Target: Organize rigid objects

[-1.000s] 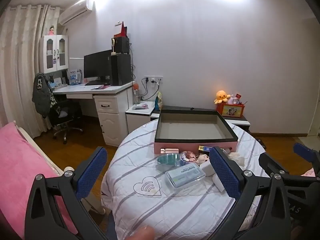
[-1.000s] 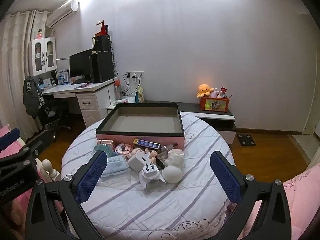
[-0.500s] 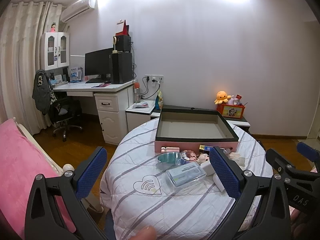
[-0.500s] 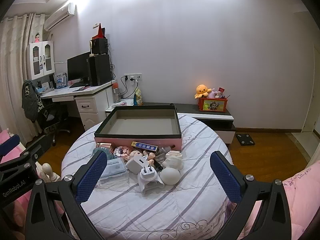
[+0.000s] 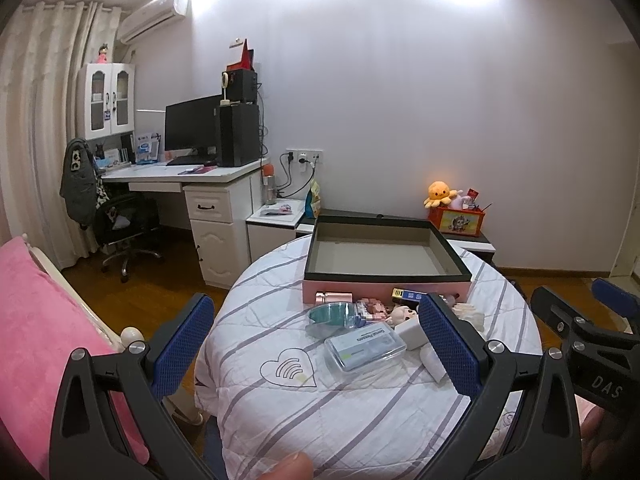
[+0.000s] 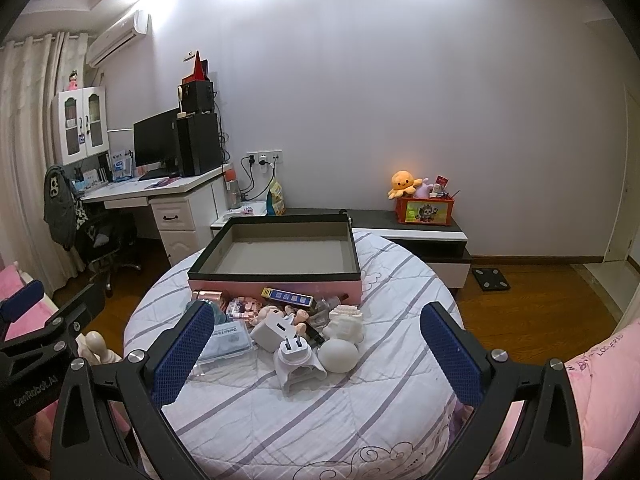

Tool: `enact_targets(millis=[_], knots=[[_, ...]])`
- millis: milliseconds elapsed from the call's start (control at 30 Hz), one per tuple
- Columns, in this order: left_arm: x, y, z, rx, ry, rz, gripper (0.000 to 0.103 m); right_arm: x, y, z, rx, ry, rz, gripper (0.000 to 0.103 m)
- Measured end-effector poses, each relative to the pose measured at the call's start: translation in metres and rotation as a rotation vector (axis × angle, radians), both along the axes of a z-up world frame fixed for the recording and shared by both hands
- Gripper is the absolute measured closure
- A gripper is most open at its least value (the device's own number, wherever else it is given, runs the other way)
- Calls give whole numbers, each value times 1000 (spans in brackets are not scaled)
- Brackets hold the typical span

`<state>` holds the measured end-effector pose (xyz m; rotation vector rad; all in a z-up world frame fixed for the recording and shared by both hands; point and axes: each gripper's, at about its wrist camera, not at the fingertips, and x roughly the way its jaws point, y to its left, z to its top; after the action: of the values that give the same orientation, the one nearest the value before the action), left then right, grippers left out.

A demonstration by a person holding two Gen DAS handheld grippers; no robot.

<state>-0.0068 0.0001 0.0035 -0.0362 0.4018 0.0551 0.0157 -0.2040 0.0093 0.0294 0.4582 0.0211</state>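
An empty pink box with a black rim (image 5: 384, 276) (image 6: 276, 280) stands at the far side of a round table with a striped cloth (image 5: 320, 400) (image 6: 320, 408). In front of it lies a pile of small things: a clear dental floss case (image 5: 364, 346) (image 6: 226, 340), a teal round dish (image 5: 332, 314), a white charger (image 6: 276, 330), a white plug holder (image 6: 298, 362), a white ball (image 6: 340, 354), a small doll (image 6: 276, 314). My left gripper (image 5: 316, 348) and right gripper (image 6: 316, 352) are open and empty, held above the near side of the table.
A white desk with a monitor and a chair (image 5: 192, 184) stands at the left. A low cabinet with an orange plush toy (image 6: 404, 184) runs along the back wall. Pink bedding (image 5: 36, 320) lies at the left, more (image 6: 604, 392) at the right.
Both grippers have risen a little and shifted slightly, so the table sits lower in view. Nothing on the table has moved.
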Motion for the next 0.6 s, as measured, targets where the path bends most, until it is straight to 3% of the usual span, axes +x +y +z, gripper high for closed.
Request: enact_targets(millis=[600], knots=[[-1,-3,0,3,-13,-10,0,-1,-6,4,10,-3,-9,0]])
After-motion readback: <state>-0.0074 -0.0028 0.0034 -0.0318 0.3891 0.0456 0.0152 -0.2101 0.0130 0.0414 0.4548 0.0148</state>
